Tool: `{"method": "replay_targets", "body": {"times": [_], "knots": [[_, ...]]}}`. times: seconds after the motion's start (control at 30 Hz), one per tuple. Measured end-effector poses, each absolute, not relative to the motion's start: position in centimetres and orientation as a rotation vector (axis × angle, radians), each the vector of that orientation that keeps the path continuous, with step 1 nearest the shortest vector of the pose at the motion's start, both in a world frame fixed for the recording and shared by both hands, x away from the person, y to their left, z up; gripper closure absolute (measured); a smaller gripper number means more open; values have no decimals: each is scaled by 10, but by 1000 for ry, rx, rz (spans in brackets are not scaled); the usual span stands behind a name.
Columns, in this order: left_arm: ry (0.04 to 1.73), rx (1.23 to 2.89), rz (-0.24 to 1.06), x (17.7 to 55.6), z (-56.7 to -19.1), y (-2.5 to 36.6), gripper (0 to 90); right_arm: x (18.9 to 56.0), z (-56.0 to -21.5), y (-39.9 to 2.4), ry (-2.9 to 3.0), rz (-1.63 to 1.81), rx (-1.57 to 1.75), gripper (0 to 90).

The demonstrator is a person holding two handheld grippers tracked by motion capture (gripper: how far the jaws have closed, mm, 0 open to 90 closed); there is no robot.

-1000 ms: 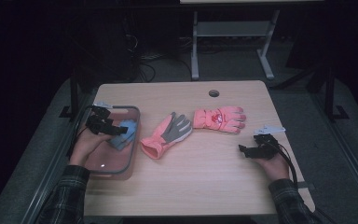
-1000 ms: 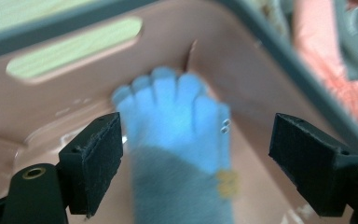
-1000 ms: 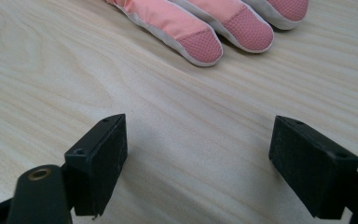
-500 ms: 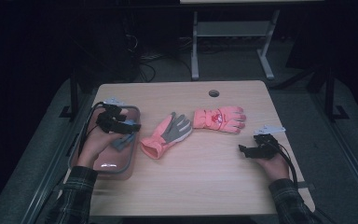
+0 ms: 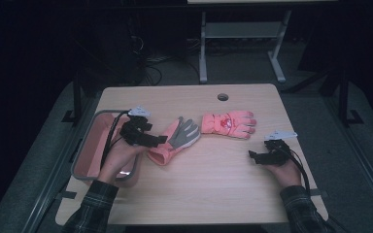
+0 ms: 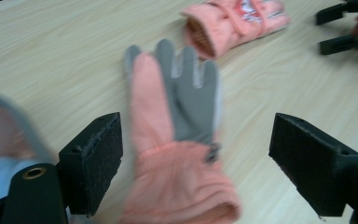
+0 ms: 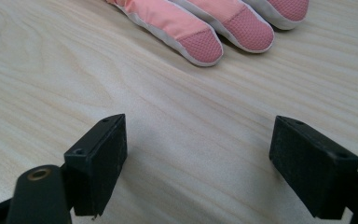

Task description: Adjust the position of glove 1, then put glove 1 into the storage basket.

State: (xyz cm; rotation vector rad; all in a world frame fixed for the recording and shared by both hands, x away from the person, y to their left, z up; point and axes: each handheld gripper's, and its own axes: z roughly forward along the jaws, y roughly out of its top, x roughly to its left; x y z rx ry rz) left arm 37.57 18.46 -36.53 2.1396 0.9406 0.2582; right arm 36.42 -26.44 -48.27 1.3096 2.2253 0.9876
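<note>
My left gripper (image 6: 196, 163) has black jaws with a matte, slightly rough black facing and a brass-coloured eyelet on its black body; my right gripper (image 7: 198, 163) matches it, black throughout with the same brass eyelet. The near glove (image 6: 177, 140) is salmon pink with a grey palm and grey fingers, paler grey patches at the fingertips. The far glove (image 5: 228, 124) is salmon pink with a small red-and-white printed motif on its back; its fingertips (image 7: 200, 46) carry a darker pink mesh texture edged in white. The bin (image 5: 90, 145) is pink inside with a grey rim. The table (image 5: 213, 194) is light wood grain. My sleeves (image 5: 97, 204) are dark plaid.
</note>
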Motion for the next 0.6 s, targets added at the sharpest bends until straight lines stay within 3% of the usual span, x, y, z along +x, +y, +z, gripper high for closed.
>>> {"method": "replay_targets", "body": {"times": [0.6], "knots": [[825,2208,166,345,-394,126,167,364,-483,-264,2231,985,1304,181]]}}
